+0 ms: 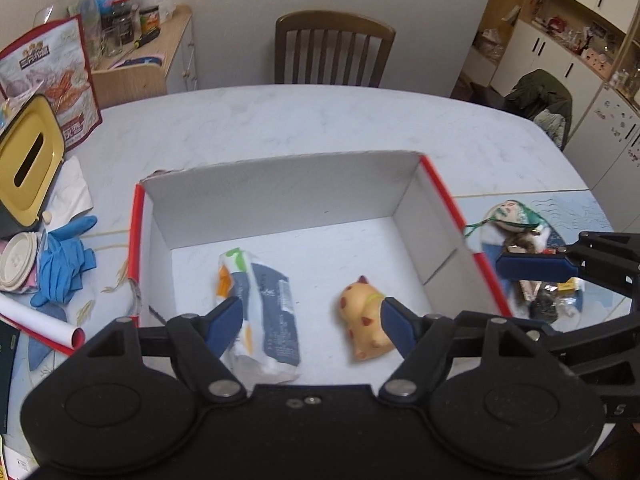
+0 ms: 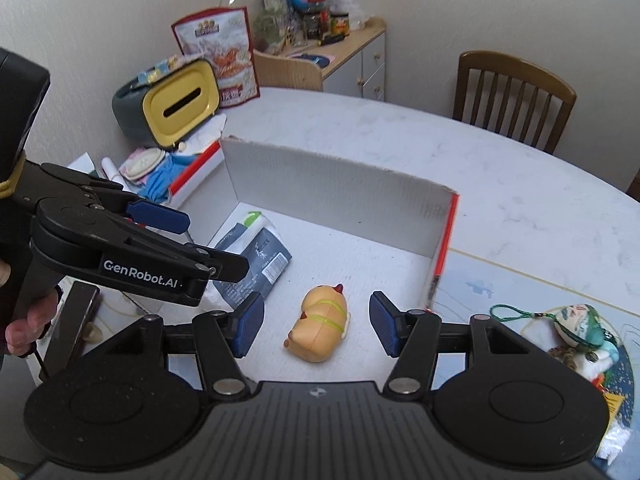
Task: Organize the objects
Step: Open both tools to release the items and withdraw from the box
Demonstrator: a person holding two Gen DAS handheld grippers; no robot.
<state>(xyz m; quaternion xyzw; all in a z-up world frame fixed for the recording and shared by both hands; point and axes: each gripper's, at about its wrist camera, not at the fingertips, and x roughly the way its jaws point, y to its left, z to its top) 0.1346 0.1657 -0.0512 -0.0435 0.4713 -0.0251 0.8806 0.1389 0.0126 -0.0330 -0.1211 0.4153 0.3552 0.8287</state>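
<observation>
A white cardboard box [image 1: 280, 192] with red outer edges stands open on the table; it also shows in the right wrist view [image 2: 332, 184]. Inside lie a white and grey tissue packet [image 1: 264, 300] [image 2: 256, 256] and a yellow spotted toy animal [image 1: 366, 326] [image 2: 320, 328]. My left gripper [image 1: 312, 330] is open and empty, low over the box floor between the two items. My right gripper [image 2: 316, 326] is open above the toy, one finger on each side, not touching it. It also shows at the right edge of the left wrist view [image 1: 536, 266].
A pile of small trinkets with a green cord [image 2: 576, 332] [image 1: 520, 232] lies right of the box. Left of it are blue gloves [image 1: 64, 264], a yellow-lidded tissue holder [image 1: 28, 160] [image 2: 180, 104], a snack bag [image 1: 52, 76] and cup lids. A wooden chair [image 1: 334, 48] stands behind the table.
</observation>
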